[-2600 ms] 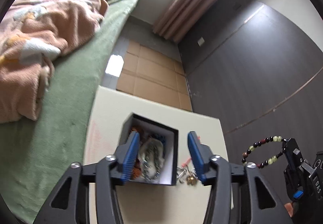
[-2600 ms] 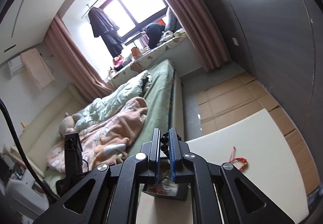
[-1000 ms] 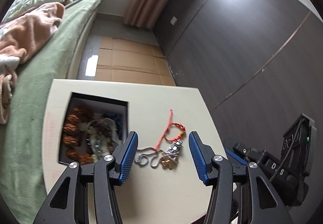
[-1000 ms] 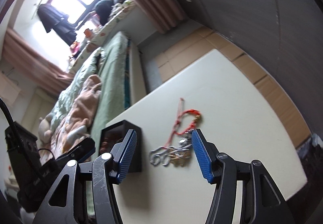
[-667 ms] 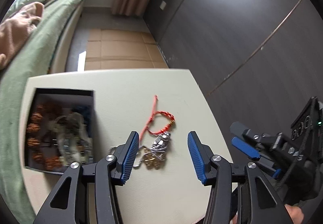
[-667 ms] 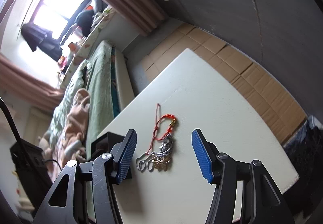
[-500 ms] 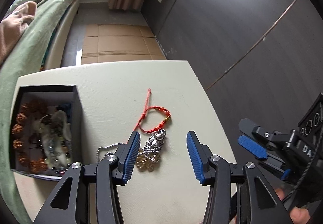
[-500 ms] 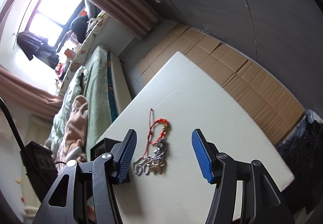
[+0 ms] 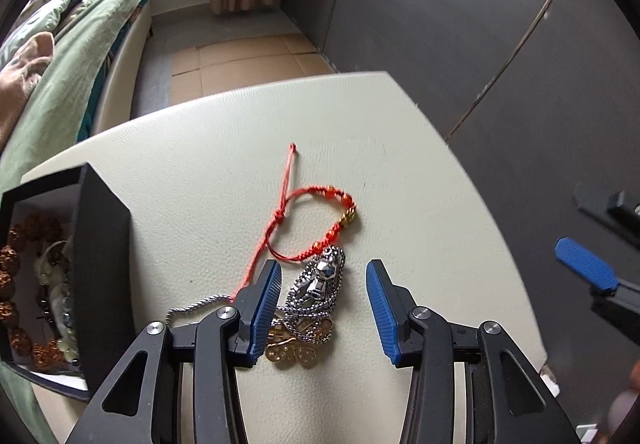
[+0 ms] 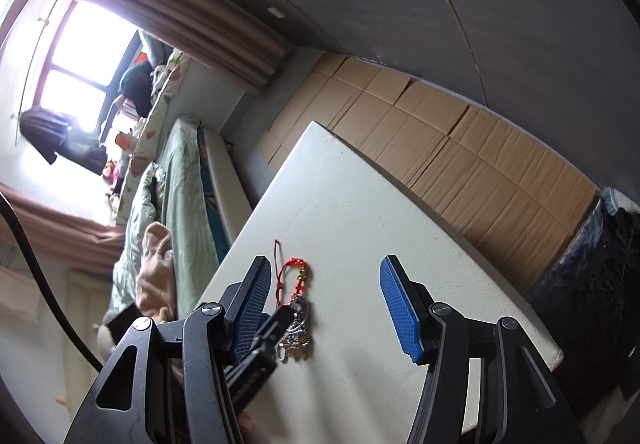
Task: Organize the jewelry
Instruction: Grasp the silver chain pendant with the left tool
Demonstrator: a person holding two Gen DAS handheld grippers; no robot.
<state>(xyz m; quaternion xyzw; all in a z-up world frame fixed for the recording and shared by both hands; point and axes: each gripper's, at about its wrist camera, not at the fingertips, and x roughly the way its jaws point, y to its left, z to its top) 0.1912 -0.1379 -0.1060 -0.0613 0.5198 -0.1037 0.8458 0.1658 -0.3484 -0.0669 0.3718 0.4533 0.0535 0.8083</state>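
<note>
On pale desk, beside black box: small pile of jewelry. Silver pendant on top of gold charm, silver chain trailing toward box. Red string bracelet just past pendant, far side from box. Box holds brown bead bracelets. Left hand-held gripper right over pendant, jaws have just been closing, pads not touching it, nothing gripped. Right hand-held gripper near pile, jaws apart, empty. Green bed behind box.
</note>
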